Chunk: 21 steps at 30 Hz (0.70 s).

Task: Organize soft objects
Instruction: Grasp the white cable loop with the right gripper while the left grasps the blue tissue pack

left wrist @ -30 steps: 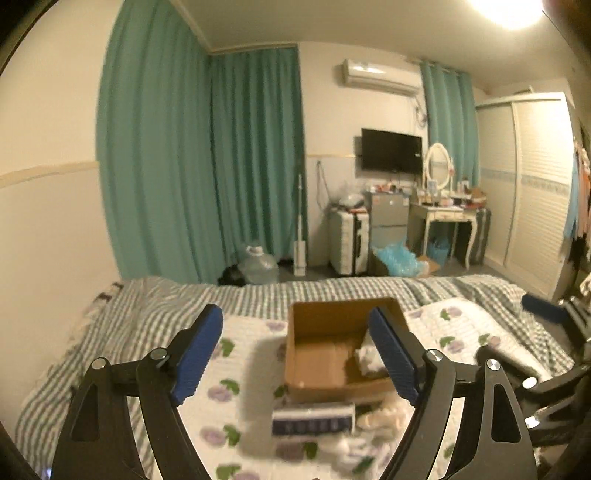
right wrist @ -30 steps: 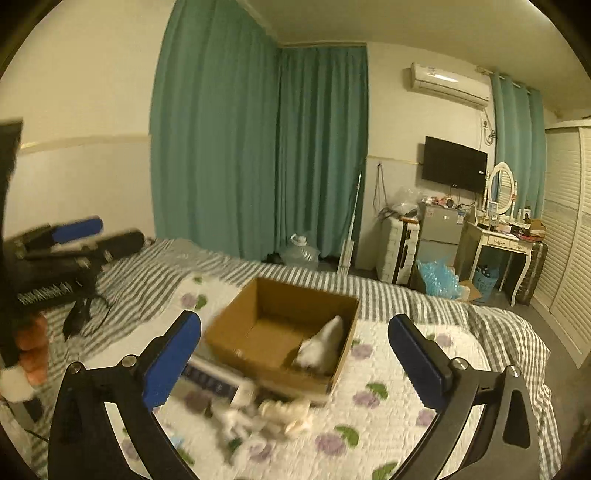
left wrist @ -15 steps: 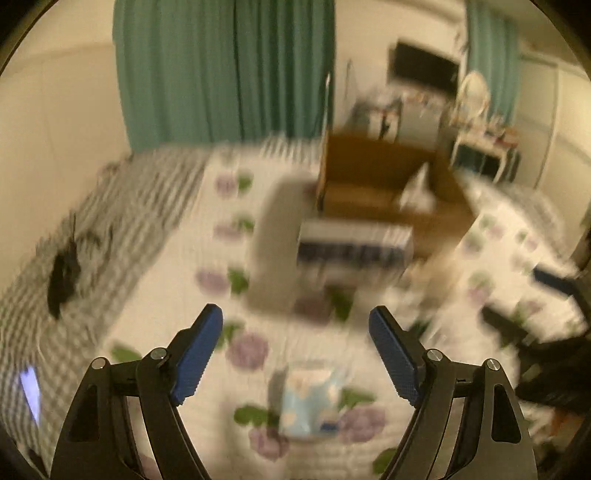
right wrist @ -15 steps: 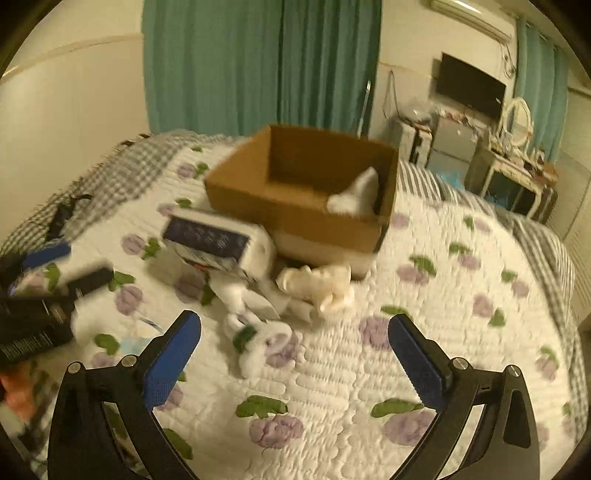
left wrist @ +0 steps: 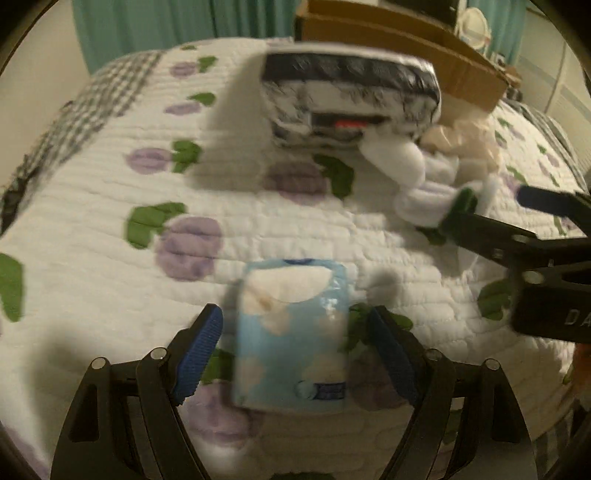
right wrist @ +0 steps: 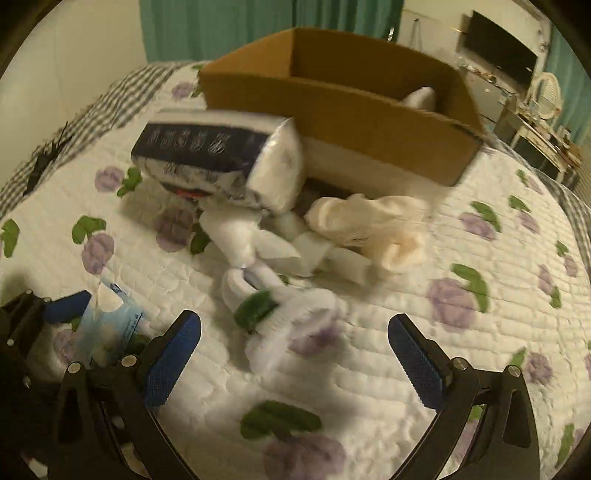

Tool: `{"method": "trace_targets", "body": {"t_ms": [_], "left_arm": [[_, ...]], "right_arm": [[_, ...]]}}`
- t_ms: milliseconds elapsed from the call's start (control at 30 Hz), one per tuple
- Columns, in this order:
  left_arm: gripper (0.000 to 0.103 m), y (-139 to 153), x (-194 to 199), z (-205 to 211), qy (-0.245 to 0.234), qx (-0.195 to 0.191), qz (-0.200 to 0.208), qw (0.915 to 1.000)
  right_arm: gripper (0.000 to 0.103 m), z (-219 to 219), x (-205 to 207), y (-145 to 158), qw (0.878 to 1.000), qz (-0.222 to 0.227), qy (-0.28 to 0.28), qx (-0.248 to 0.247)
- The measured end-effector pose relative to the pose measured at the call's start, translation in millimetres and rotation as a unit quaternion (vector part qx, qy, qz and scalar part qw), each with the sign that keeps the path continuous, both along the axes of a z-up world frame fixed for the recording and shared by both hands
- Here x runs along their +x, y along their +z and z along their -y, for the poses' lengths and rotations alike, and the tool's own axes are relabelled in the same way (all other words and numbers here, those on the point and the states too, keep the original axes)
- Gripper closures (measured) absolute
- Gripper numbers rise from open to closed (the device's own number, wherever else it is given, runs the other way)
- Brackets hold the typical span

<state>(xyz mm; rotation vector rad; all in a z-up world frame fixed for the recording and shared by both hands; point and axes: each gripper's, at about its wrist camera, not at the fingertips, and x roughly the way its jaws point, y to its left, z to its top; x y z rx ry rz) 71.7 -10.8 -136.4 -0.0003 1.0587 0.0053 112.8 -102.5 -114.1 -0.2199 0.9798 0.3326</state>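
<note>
A light blue tissue pack (left wrist: 291, 332) lies on the quilt between the open jaws of my left gripper (left wrist: 295, 354); it also shows in the right wrist view (right wrist: 107, 325). My right gripper (right wrist: 295, 362) is open and empty, low over a white sock with a green band (right wrist: 280, 314). More white socks (right wrist: 258, 243) and a cream soft item (right wrist: 365, 225) lie in front of a cardboard box (right wrist: 332, 110). A dark blue and white soft package (right wrist: 218, 158) leans by the box. A white item (right wrist: 421, 99) sits inside the box.
The bed has a white quilt with purple flowers (right wrist: 450, 302) over a grey checked cover (right wrist: 110, 107). A black cable (right wrist: 44, 162) lies at the left edge. Teal curtains (right wrist: 221, 26), a TV (right wrist: 498, 55) and a dressing table (right wrist: 543, 122) are behind.
Both grippers have tilted down and moved close to the bed. My left gripper now straddles the blue tissue pack. My right gripper has come down over the socks.
</note>
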Motion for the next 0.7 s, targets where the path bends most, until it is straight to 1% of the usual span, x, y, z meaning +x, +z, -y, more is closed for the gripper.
{"method": "trace_targets", "body": {"t_ms": [67, 100, 133, 167, 200, 233, 267, 333, 500, 700], "left_arm": [[0.024, -4.7, 1.7, -4.0, 0.002, -0.014, -0.001, 0.9999], [0.026, -4.5, 3.0, -6.1, 0.004, -0.024, 0.000, 0.9997], [0.033, -4.1, 3.2, -7.8, 0.005, -0.033, 0.001, 0.9995], [0.039, -4.2, 3.7, -8.6, 0.004, -0.038, 0.001, 0.9993], [0.041, -4.3, 4.0, -9.5, 0.003, -0.042, -0.002, 0.9991], [0.046, -4.6, 3.5, -9.3, 0.002, -0.043, -0.003, 0.9991], [0.050, -4.7, 2.4, -7.9, 0.002, -0.044, -0.003, 0.9990], [0.051, -3.8, 2.4, -8.9, 0.002, -0.051, -0.003, 0.9987], [0.053, 3.6, -3.1, -9.8, 0.000, -0.055, 0.004, 0.9985], [0.053, 23.0, -24.0, -3.2, -0.014, -0.054, 0.026, 0.9981]], "right_arm": [[0.003, -5.7, 3.4, -6.7, 1.000, -0.004, 0.002, -0.006], [0.010, -7.4, 5.3, -9.4, 1.000, -0.008, 0.003, -0.006], [0.016, -8.4, 6.9, -12.2, 1.000, -0.014, 0.005, -0.004], [0.029, -8.8, 7.5, -14.6, 1.000, -0.018, 0.007, -0.003], [0.045, -8.5, 7.9, -15.5, 1.000, -0.021, 0.006, -0.002], [0.050, -7.0, 8.0, -16.1, 1.000, -0.022, 0.004, 0.001], [0.051, -4.9, 7.7, -16.2, 1.000, -0.024, 0.005, 0.007], [0.055, -1.9, 4.6, -12.9, 1.000, -0.021, 0.005, 0.019], [0.060, 4.4, -12.3, -2.2, 1.000, -0.005, 0.008, 0.026], [0.064, 12.3, -33.6, 23.5, 0.999, 0.022, 0.005, 0.032]]}}
